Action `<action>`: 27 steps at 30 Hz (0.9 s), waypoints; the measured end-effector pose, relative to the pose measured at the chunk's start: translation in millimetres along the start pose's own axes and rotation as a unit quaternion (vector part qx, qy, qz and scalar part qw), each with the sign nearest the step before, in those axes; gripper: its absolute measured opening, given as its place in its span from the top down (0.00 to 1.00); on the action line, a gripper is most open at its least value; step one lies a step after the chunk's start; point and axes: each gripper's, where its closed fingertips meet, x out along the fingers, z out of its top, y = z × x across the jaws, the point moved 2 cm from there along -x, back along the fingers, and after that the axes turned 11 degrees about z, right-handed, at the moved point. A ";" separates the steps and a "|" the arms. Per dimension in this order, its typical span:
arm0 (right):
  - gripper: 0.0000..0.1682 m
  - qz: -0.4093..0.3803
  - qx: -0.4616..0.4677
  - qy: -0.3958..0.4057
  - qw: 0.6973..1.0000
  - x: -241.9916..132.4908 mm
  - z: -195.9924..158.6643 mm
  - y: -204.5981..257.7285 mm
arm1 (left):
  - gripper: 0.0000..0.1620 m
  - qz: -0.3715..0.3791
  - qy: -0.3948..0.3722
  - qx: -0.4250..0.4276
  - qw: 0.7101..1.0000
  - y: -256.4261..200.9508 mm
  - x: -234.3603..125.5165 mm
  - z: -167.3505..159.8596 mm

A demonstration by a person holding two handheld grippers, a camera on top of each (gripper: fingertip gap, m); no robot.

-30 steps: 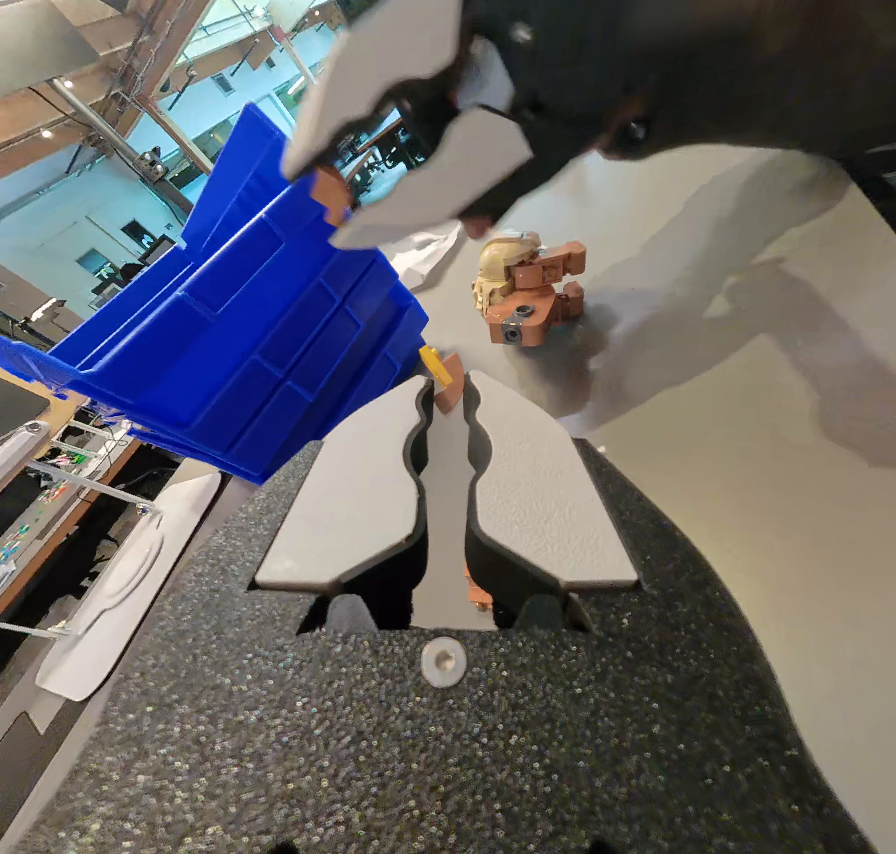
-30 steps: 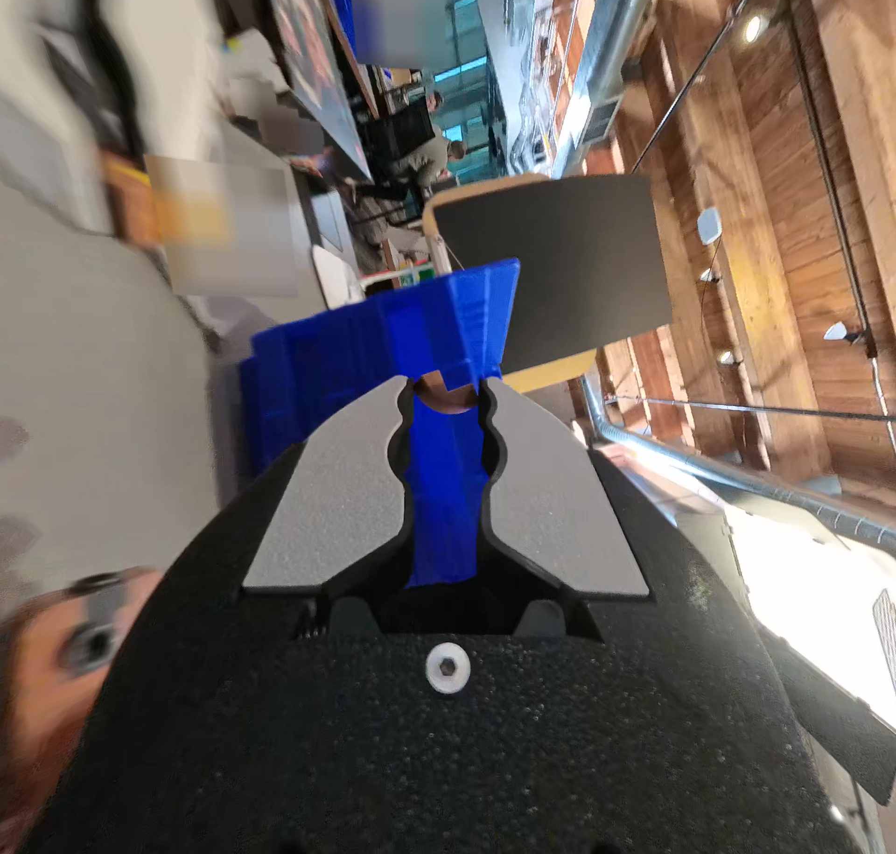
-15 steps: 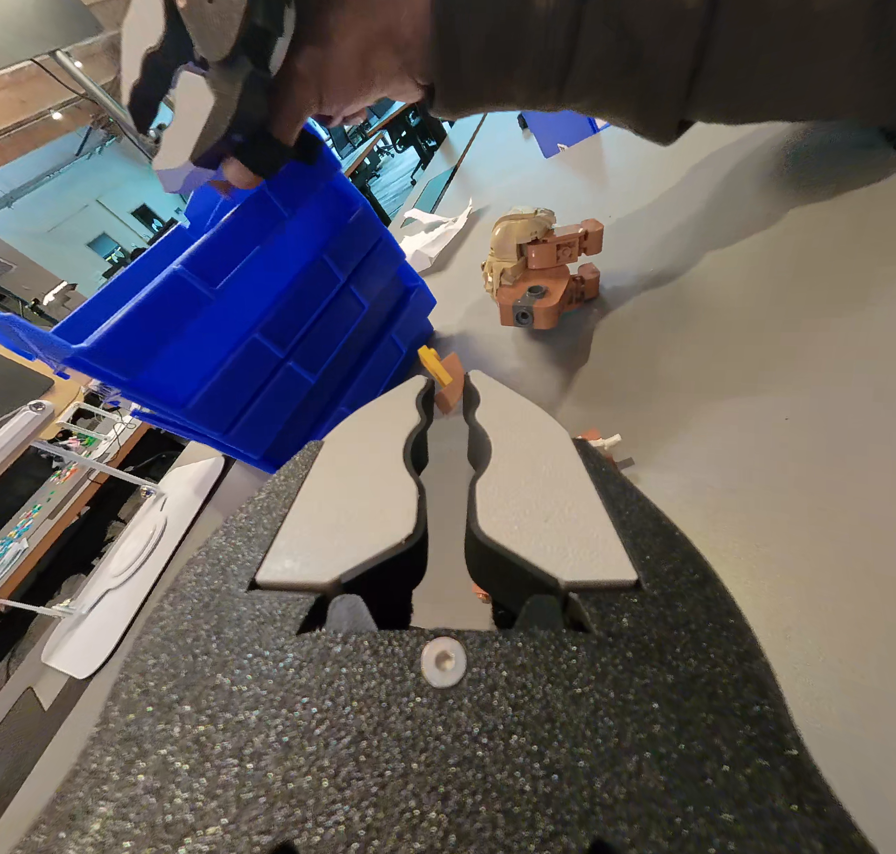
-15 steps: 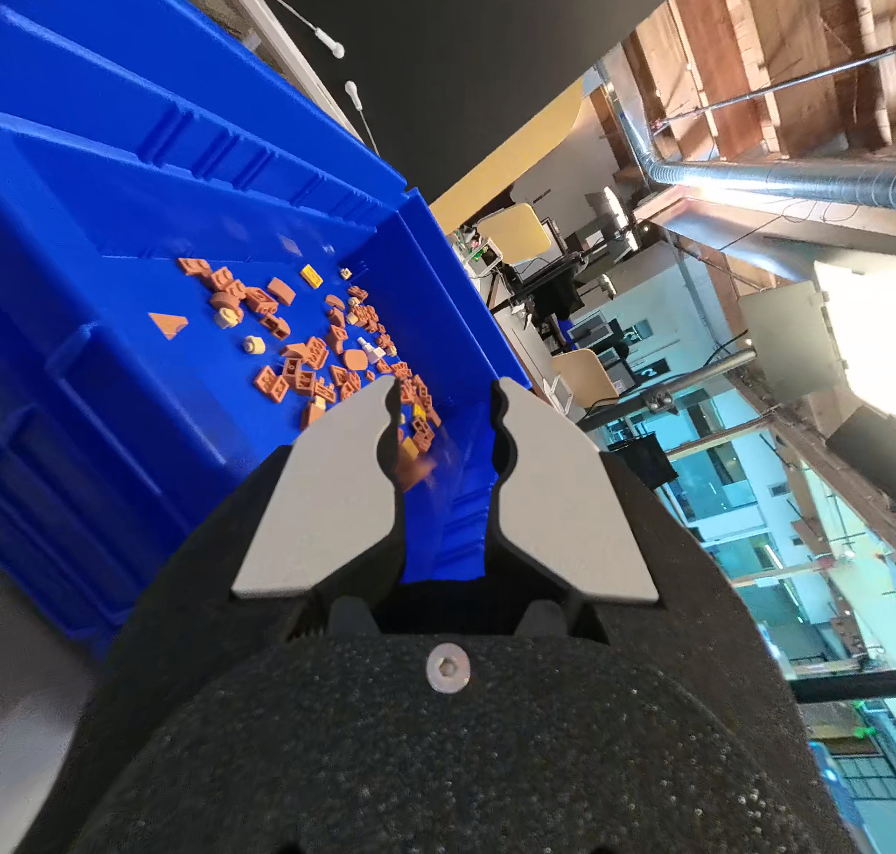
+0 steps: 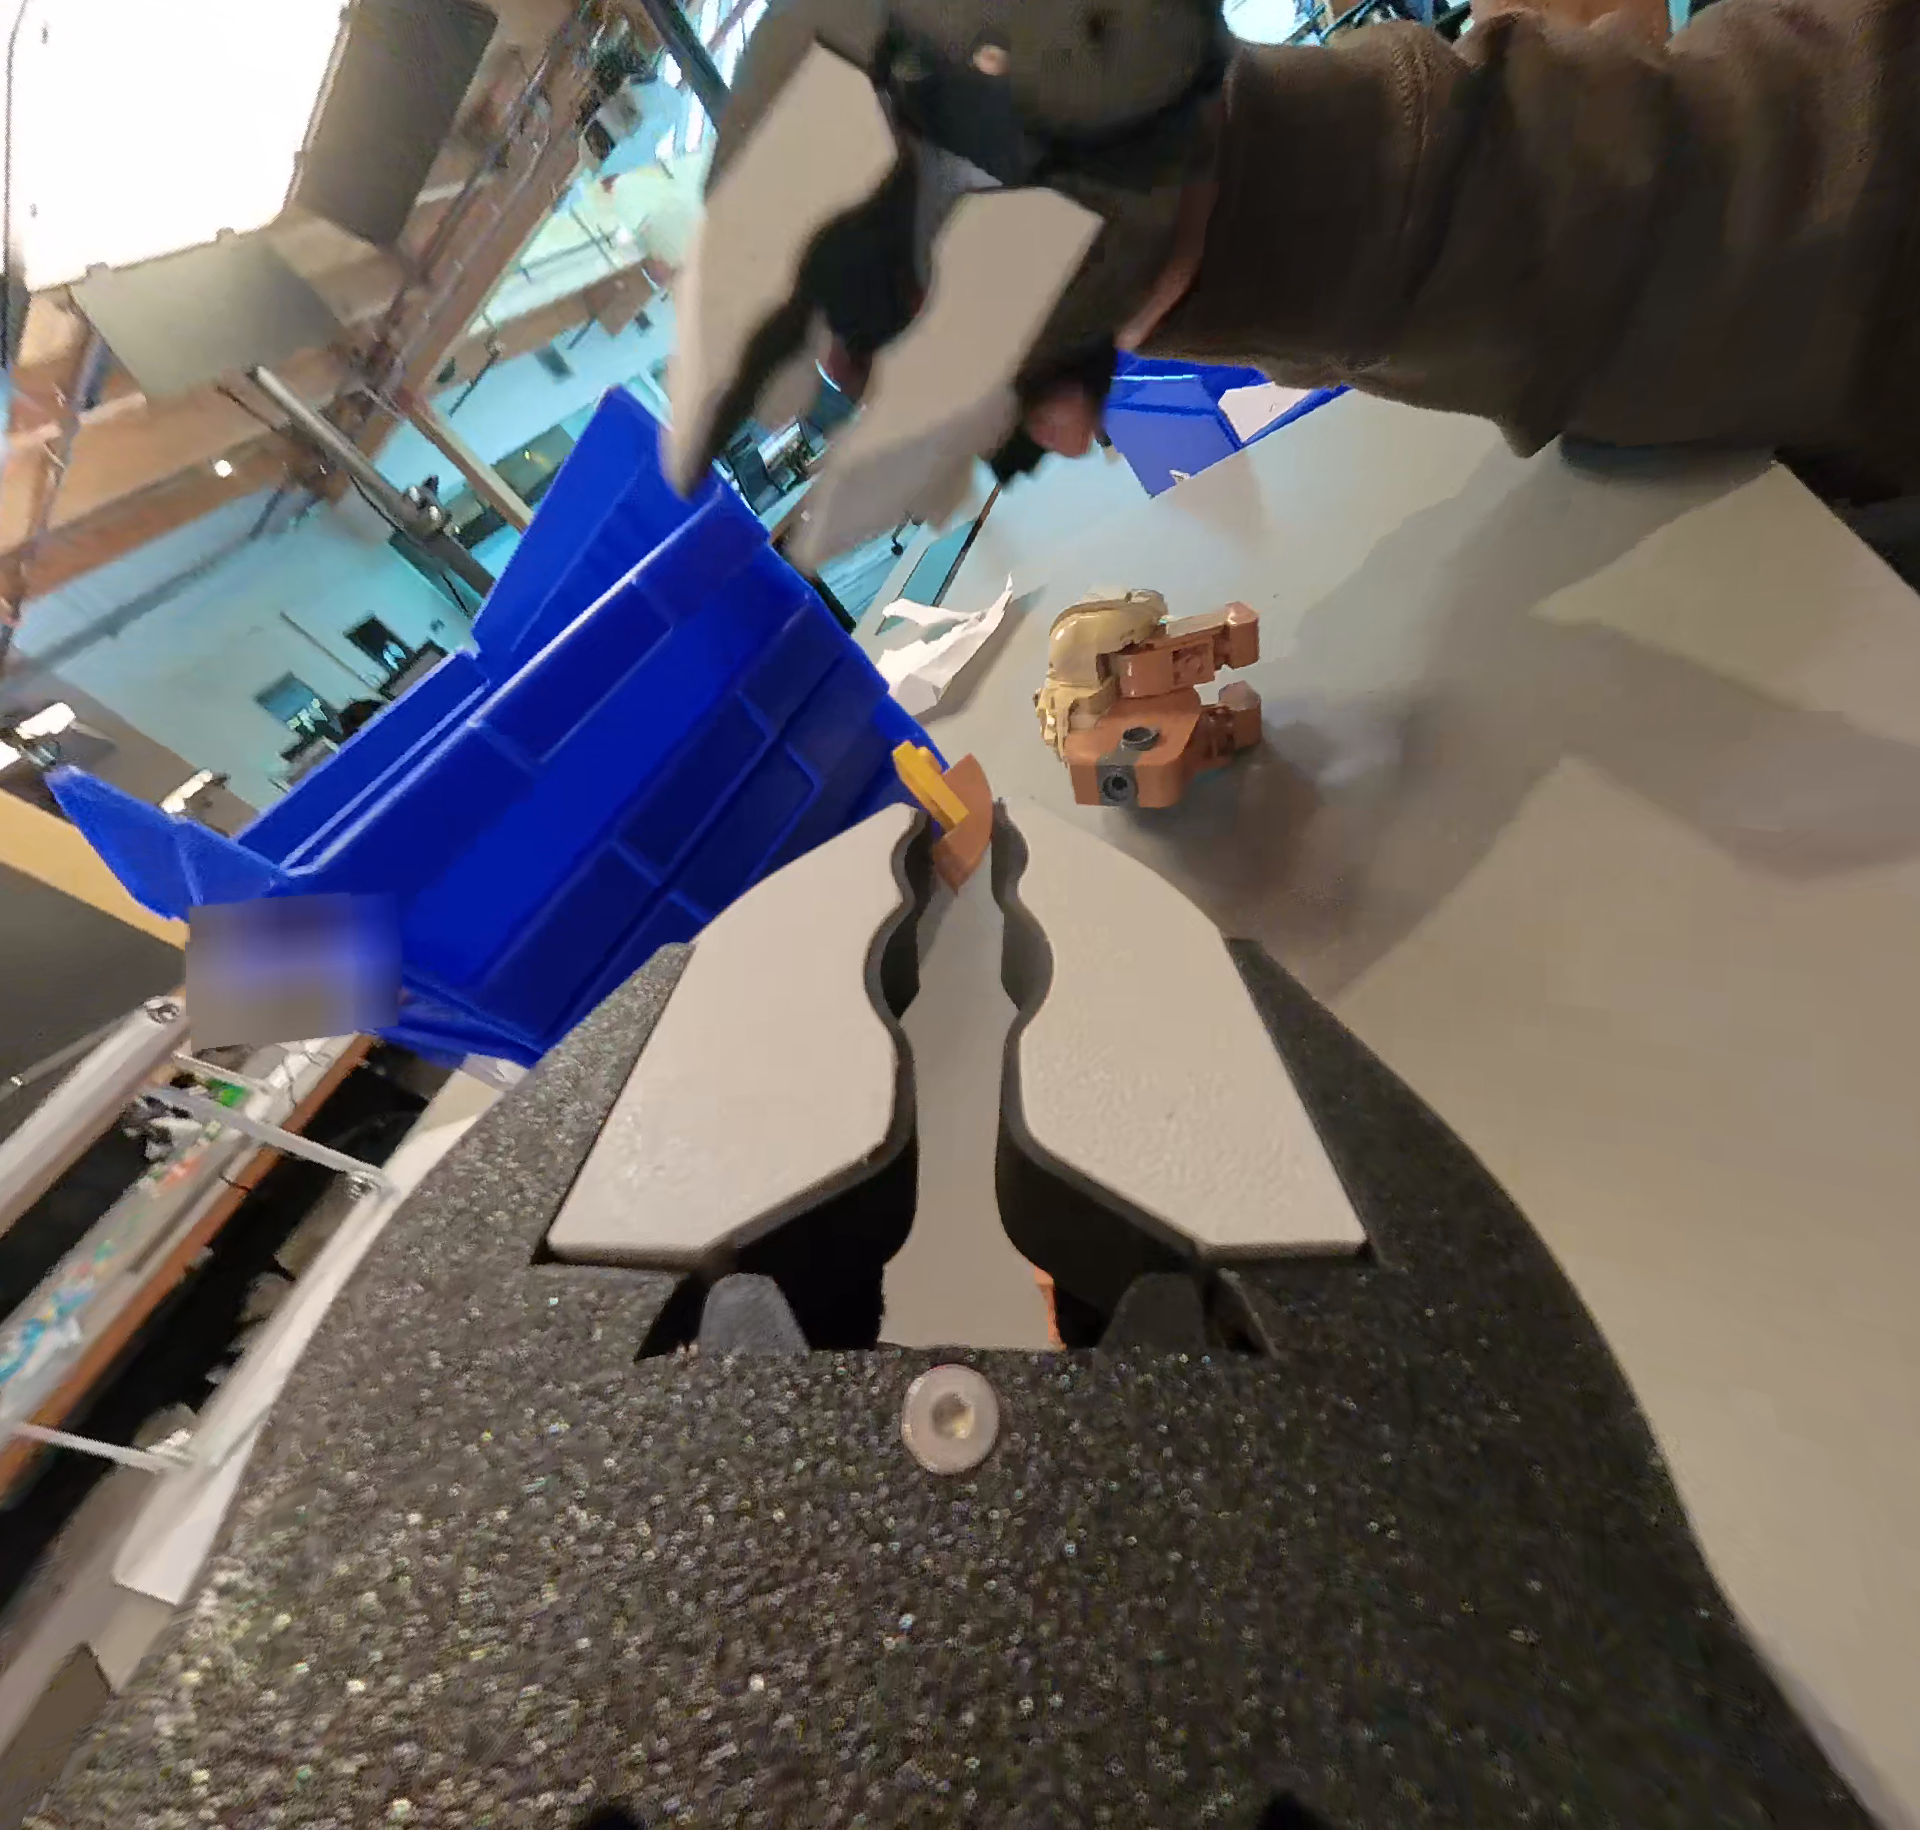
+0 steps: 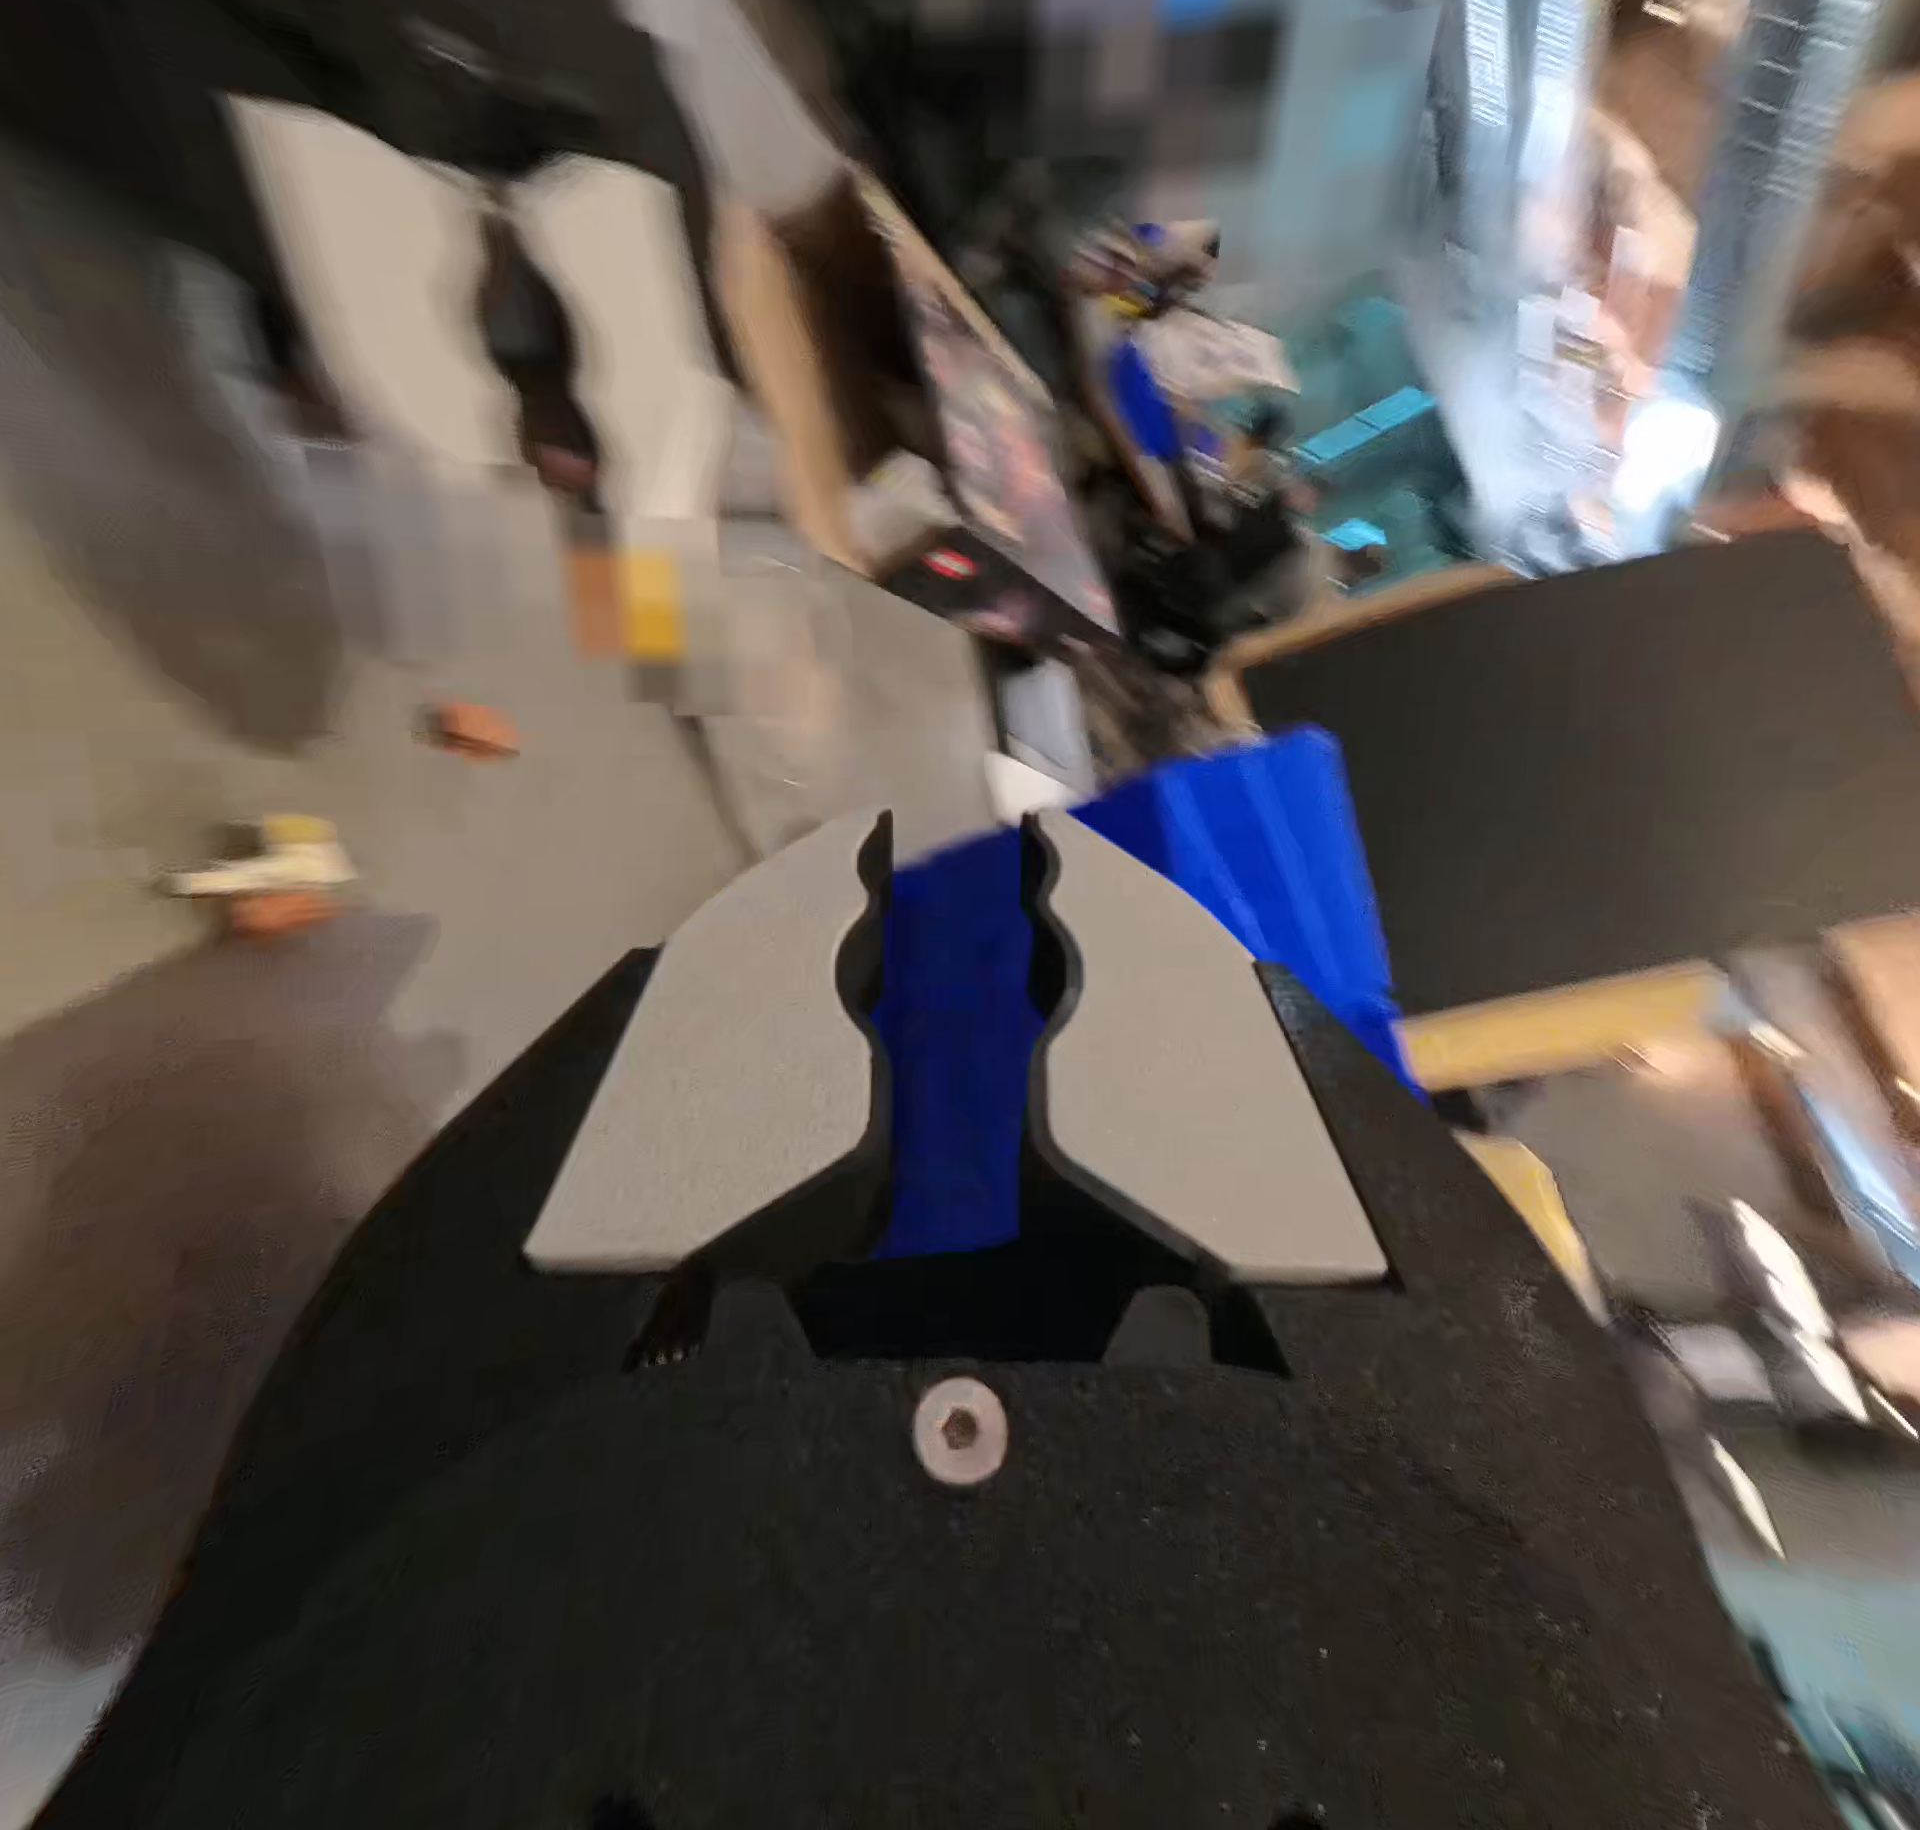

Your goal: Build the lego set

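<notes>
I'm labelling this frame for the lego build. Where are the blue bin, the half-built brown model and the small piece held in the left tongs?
blue bin point(image 5: 582, 804), left wrist view, ribbed outer side wall.
half-built brown model point(image 5: 1138, 741), left wrist view, brown lower body.
small piece point(image 5: 961, 824), left wrist view, brown part at the tips.

Left gripper point(image 5: 956, 824): fingertips pinched nearly together, clamped on a small piece, pointing toward 12 o'clock. Right gripper point(image 5: 748, 502): held aloft at 11 o'clock from the left one, tips angled toward 7 o'clock, jaws parted, nothing between them. Right hand point(image 5: 1049, 398) wraps its grip; brown sleeve point(image 5: 1507, 211) extends toward 3 o'clock.
</notes>
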 end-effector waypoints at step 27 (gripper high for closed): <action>0.96 0.250 0.009 -0.056 0.967 29.8 18.9 98.5 | 0.94 -0.122 0.009 0.163 0.979 -51.1 -8.9 -9.5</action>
